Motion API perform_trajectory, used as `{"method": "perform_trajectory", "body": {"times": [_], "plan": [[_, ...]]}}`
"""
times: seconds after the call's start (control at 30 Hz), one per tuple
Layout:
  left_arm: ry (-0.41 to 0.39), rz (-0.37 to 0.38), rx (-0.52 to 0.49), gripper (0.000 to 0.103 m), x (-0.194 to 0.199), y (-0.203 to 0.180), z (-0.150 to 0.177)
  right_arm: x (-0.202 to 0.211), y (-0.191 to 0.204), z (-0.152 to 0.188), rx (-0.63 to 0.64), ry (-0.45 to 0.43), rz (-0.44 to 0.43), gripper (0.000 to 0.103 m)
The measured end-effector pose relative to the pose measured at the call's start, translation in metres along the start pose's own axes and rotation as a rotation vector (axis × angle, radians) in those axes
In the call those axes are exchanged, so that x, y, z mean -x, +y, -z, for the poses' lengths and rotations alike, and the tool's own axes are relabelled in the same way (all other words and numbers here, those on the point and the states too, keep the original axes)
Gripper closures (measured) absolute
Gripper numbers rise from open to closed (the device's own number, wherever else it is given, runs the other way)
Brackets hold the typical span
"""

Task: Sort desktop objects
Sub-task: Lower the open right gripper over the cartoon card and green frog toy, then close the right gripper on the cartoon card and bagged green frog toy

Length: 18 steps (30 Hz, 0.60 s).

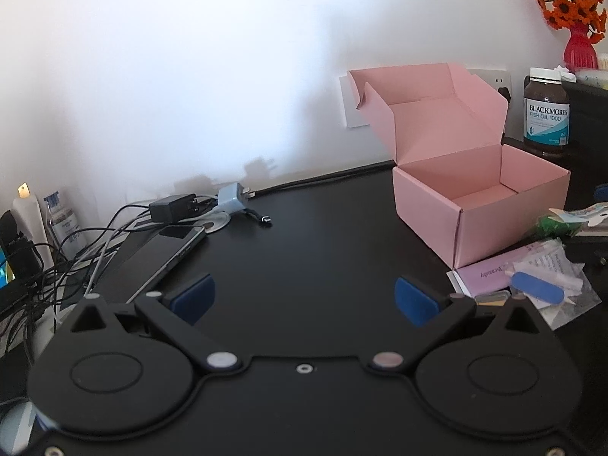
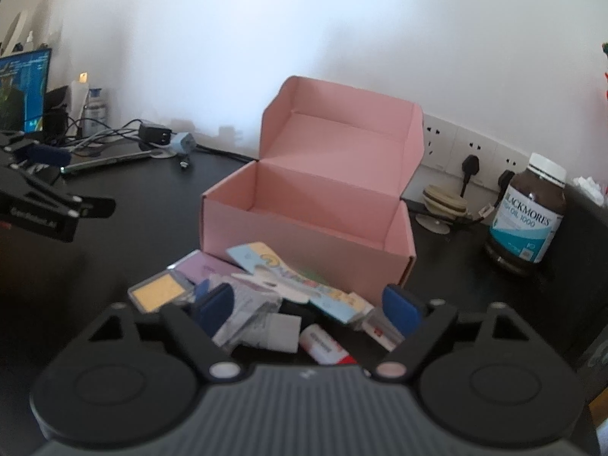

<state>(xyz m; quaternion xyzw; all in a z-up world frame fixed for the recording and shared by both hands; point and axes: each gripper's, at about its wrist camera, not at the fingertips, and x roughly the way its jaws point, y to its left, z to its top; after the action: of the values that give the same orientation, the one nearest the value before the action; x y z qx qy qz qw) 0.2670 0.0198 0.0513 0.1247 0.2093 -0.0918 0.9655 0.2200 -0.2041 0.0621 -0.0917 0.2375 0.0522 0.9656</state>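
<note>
A: Facing the wall, the pink box [image 2: 304, 224] is shown standing on the dark desk [image 1: 304, 250] with its lid folded back upright and its interior bare. How are the two grippers held?

B: The left gripper [image 1: 304, 298] is seen with its blue pads spread wide over bare desk, nothing between them. The right gripper [image 2: 307, 306] is likewise held apart, above a heap of small items just in front of the box; no pad is seen pressing on anything.

A: What is contained in the heap?

B: A printed card packet [image 2: 300, 281], a clear case with a yellow insert [image 2: 161, 290], a lilac packet [image 2: 207, 268], crumpled plastic sachets [image 2: 247, 315] and a white-and-red tube [image 2: 326, 347] are visible, overlapping one another. The packet is leaned against the box's front wall.

A: And elsewhere?

B: A brown supplement bottle [image 2: 526, 214] is placed to the right of the box, near the wall sockets [image 2: 456, 144]. To the left, chargers [image 1: 173, 207], tangled cables [image 1: 76, 243] and a phone [image 1: 167, 254] are gathered, well apart from the box. A red vase of orange flowers [image 1: 579, 45] is seen at the far right.
</note>
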Motion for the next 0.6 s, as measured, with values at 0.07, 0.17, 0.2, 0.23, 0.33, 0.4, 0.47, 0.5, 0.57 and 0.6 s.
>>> {"method": "perform_trajectory", "body": {"times": [0.07,0.17,0.2,0.23,0.33,0.4,0.47,0.5,0.57,0.6], "plan": [[-0.010,0.001,-0.006,0.000,0.002,-0.001,0.000,-0.004,-0.002,-0.002,-0.016,0.006,-0.005,0.029],[-0.018,0.007,-0.008,0.000,0.003,-0.002,0.001,-0.010,-0.004,-0.005,-0.038,0.019,-0.009,0.037],[-0.018,0.008,-0.007,0.000,0.003,-0.002,0.001,-0.011,-0.005,-0.006,-0.043,0.023,-0.009,0.040],[-0.018,0.009,-0.007,0.000,0.003,-0.002,0.001,-0.013,-0.005,-0.007,-0.048,0.025,-0.009,0.041],[-0.019,0.013,-0.004,0.000,0.004,-0.001,0.001,-0.019,-0.009,-0.009,-0.072,0.038,-0.017,0.050],[-0.021,0.017,-0.001,0.000,0.004,-0.001,0.000,-0.023,-0.011,-0.010,-0.089,0.049,-0.022,0.054],[-0.022,0.020,0.002,0.000,0.004,0.000,0.000,-0.025,-0.013,-0.011,-0.105,0.056,-0.023,0.056],[-0.022,0.021,0.004,0.000,0.004,0.000,0.000,-0.026,-0.014,-0.011,-0.109,0.057,-0.023,0.059],[-0.023,0.024,0.007,0.000,0.004,0.001,0.000,-0.027,-0.015,-0.010,-0.116,0.058,-0.025,0.061],[-0.022,0.028,0.011,0.000,0.004,0.002,0.000,-0.028,-0.016,-0.010,-0.123,0.059,-0.026,0.064]]}}
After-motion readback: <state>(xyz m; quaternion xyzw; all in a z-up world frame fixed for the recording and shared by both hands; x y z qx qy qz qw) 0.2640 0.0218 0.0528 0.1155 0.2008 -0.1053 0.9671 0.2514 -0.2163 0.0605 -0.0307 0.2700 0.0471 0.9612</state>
